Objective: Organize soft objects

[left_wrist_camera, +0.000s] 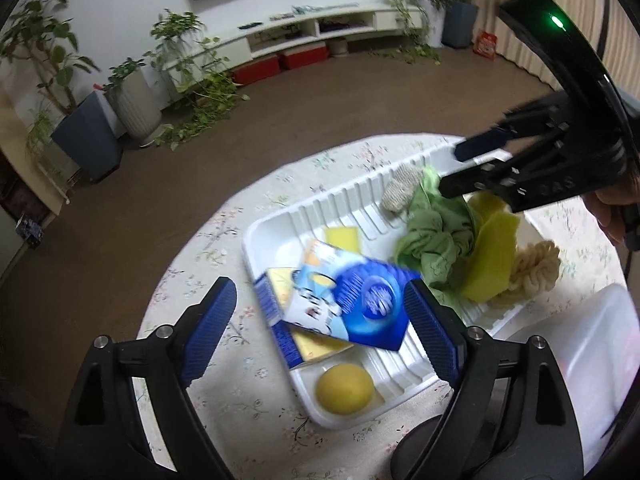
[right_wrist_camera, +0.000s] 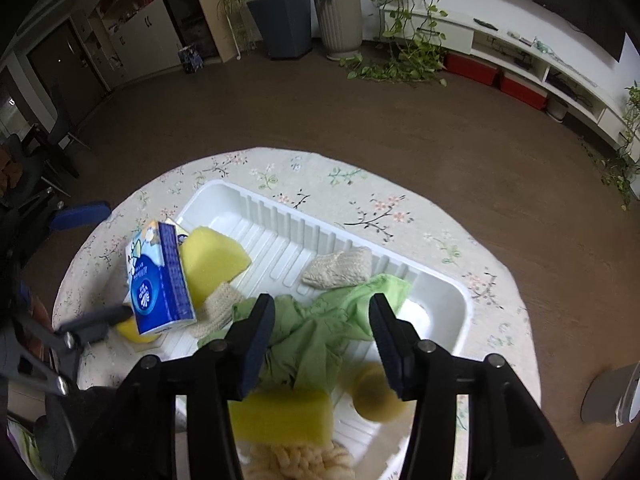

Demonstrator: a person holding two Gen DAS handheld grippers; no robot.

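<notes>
Here we hold both grippers over a white ribbed tray (left_wrist_camera: 280, 216) on a round floral table (left_wrist_camera: 192, 280). Our left gripper (left_wrist_camera: 320, 328) has its jaws wide, pads clear of the blue tissue pack (left_wrist_camera: 352, 300), which lies blurred between them, tilted over the tray's edge on a yellow sponge (left_wrist_camera: 316, 344). Our right gripper (right_wrist_camera: 320, 340) stands half open above the green cloth (right_wrist_camera: 320, 332), not pressing it. Also in the tray: a knitted pad (right_wrist_camera: 340, 268), a yellow ball (left_wrist_camera: 344, 388), a big sponge (right_wrist_camera: 212, 260), another sponge (right_wrist_camera: 280, 416) and a cream yarn bundle (left_wrist_camera: 532, 272) at its edge.
</notes>
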